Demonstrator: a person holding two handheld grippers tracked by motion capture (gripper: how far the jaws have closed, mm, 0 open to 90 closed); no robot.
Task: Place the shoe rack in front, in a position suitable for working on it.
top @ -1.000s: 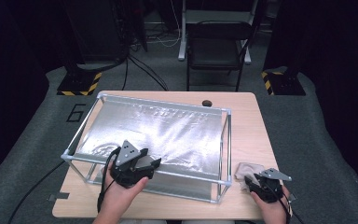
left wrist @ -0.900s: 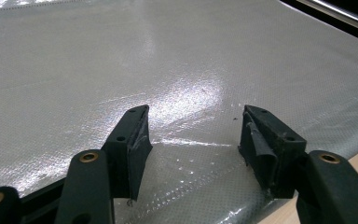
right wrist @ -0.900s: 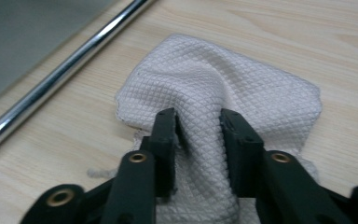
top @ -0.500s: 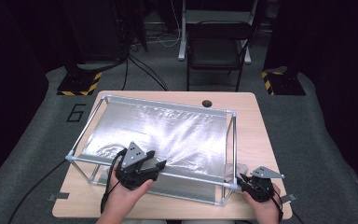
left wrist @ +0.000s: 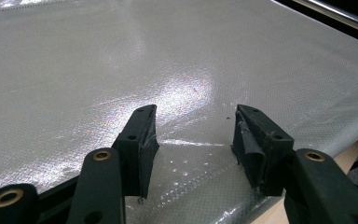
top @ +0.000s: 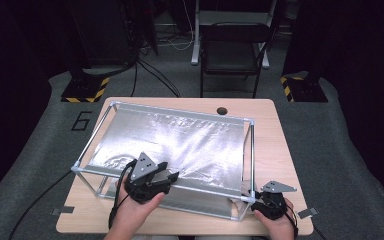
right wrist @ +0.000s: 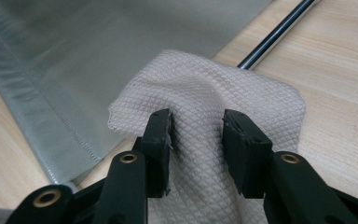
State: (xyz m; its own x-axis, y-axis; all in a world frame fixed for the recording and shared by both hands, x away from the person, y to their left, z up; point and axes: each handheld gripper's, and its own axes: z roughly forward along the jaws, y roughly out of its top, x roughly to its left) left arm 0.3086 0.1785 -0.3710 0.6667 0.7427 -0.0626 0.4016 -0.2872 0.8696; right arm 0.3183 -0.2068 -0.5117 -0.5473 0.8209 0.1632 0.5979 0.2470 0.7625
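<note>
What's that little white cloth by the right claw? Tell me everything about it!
The cloth is small, off-white and soft-looking, with a tiny quilted diamond pattern. It lies rumpled on the wooden table, near the front right corner of the metal frame. One edge rests over a shiny frame rod and the silver sheet. The right claw has a raised fold of it between its jaws, which have just been opening; gaps show beside the pads.

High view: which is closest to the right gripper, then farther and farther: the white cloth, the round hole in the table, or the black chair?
From the right gripper:
1. White cloth, right at its jaws, near corner.
2. Round hole, far table edge.
3. Black chair, beyond the table.
</note>
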